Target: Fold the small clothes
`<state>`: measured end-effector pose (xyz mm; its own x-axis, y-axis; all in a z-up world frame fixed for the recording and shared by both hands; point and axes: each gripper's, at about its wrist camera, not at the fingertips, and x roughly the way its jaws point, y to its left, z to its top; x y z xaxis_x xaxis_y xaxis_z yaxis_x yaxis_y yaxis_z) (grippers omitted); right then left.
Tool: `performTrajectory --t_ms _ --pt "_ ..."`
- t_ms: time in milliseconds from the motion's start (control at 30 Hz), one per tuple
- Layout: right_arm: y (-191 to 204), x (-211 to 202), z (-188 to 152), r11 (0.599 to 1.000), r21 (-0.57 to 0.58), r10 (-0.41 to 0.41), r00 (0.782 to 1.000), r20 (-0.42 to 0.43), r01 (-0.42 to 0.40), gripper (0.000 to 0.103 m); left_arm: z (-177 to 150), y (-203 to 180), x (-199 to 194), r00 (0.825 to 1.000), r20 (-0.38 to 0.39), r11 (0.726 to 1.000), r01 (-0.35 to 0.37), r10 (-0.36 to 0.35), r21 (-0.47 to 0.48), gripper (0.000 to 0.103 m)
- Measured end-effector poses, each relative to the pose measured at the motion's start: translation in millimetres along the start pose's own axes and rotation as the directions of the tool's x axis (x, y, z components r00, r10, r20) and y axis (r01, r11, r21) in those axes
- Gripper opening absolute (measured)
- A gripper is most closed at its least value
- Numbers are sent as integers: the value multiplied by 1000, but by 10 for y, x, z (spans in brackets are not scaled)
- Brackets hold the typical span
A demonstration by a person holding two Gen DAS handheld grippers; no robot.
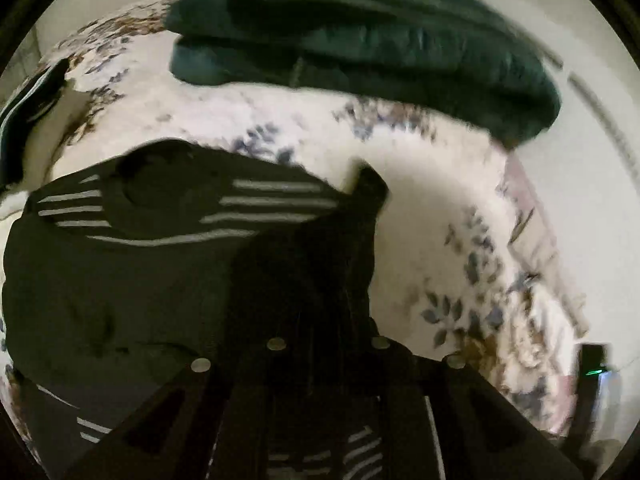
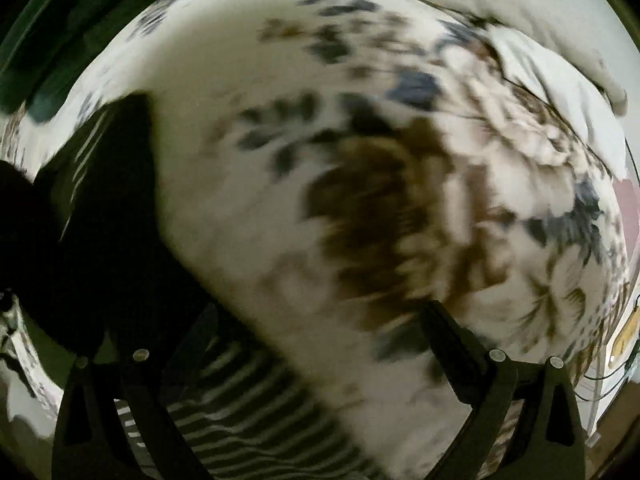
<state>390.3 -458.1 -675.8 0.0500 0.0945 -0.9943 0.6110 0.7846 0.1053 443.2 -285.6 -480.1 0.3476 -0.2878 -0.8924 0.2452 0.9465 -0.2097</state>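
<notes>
Floral bedspread: white with blue and brown leaves, soft and rumpled; pale wall beyond
Folded green pile: on the bed, well apart from the work
Black striped garment: flat on the bedspread, one corner lifted
Left gripper: clamped on that lifted corner
Right gripper: jaws spread, empty, beside the garment's striped edge
Risk: thin pinch may slip mid-fold; soft bedding could bunch the layers

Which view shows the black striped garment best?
The left wrist view: the black striped garment lies spread on the floral bedsheet, with one part in the left gripper. The right wrist view shows only its blurred edge.
</notes>
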Motion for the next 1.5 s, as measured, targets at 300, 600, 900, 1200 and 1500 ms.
performTrajectory --t_ms 300,600,900,1200,1500 --pt "-211 -468 340 967 2 253 967 -39 -253 103 -232 514 -610 965 143 974 -206 218 -95 88" --pt "851 -131 540 927 -115 344 931 -123 -358 103 -860 2339 -999 861 -27 799 -482 507 -360 88" --pt "1528 -16 558 906 -257 337 940 -47 -337 12 -450 3212 -533 865 -26 797 -473 501 -375 88" --pt "1693 84 1063 942 -195 258 961 -101 -273 59 -470 3450 -527 881 -16 828 -450 473 -335 88" --pt "2454 758 1437 934 -292 159 973 -170 -204 12 -721 3227 -705 894 41 854 -411 446 -320 88"
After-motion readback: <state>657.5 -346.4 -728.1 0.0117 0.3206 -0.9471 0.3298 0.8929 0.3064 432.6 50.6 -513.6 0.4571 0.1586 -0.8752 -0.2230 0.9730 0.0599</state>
